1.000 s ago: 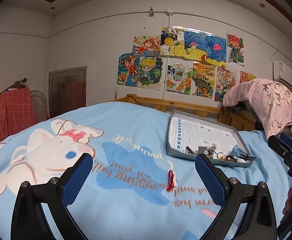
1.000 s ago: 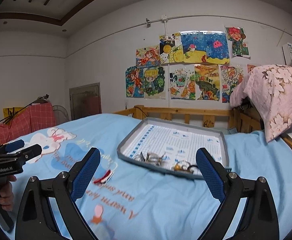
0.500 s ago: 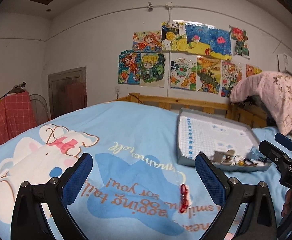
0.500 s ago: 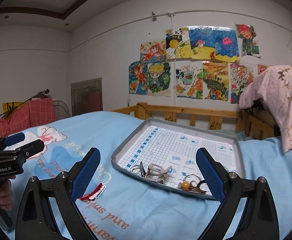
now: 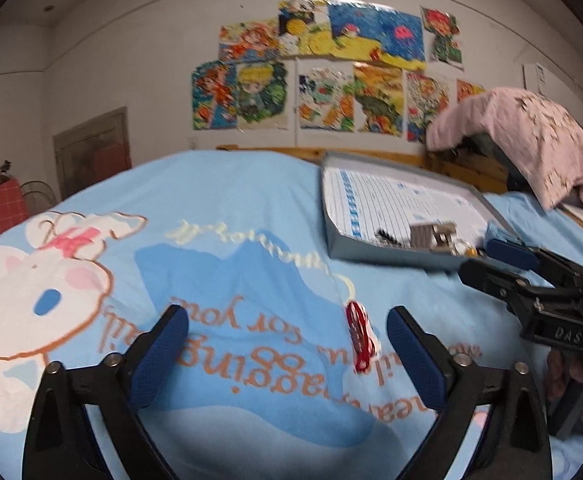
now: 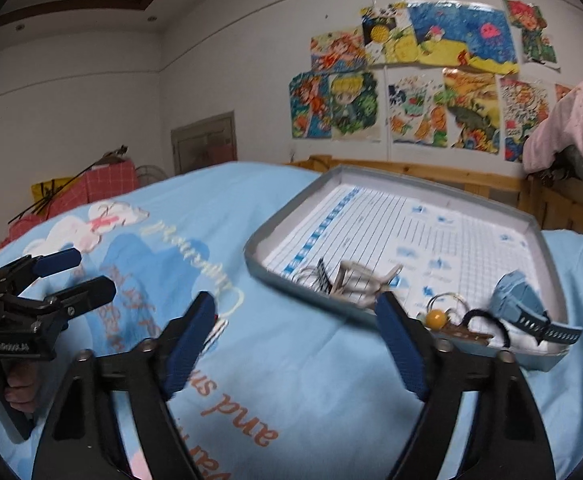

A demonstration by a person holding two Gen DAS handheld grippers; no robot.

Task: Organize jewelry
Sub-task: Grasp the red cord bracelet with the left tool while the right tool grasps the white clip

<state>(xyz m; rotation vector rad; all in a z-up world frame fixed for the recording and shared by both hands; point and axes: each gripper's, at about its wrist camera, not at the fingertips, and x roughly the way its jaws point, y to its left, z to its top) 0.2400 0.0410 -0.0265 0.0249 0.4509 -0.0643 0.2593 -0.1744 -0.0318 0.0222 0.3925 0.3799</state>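
Jewelry shows clearly only from right; left view blurs it.

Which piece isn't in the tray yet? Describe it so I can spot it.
On the light blue cartoon bedsheet, look left of the shallow grey tray. A small red beaded loop lies alone on the orange lettering, the only jewelry outside the tray.

I see a light blue blanket with a white bunny and orange words. A red string lies on it. The grey tray has blue-lined paper, a yellow bead and a blue watch.
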